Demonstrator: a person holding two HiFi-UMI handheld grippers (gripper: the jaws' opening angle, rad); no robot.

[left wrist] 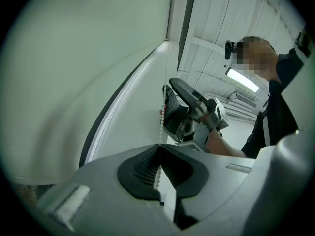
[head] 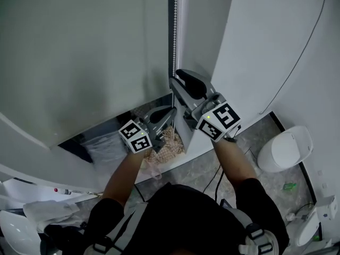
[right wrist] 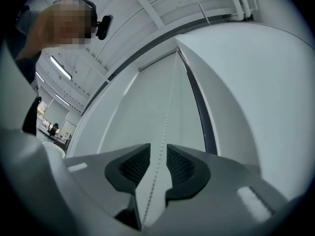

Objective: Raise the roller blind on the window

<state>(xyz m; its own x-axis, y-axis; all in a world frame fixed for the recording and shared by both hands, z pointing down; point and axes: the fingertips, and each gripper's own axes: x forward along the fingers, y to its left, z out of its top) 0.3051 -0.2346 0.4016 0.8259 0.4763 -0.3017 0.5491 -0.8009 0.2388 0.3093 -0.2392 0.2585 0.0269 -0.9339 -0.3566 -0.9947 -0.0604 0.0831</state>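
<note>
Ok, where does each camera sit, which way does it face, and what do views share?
Head view: on the head, steeply down at roller blind, bead chain, forearms, left gripper, right gripper.
Left gripper view: up along jaws shut on the bead chain; right gripper, forearm, torso beyond.
Right gripper view: up the roller blind, open jaws astride the bead chain; dark clothing at left.
Shared: bead chain, all three.

No words, numbers or brand names can be read in any view. The only printed signs are black-and-white square code patterns. They stand on the left marker cube (head: 136, 137), left of the bead chain (head: 174, 36), and on the right marker cube (head: 219, 121), right of it. These are blocks, not letters.
</note>
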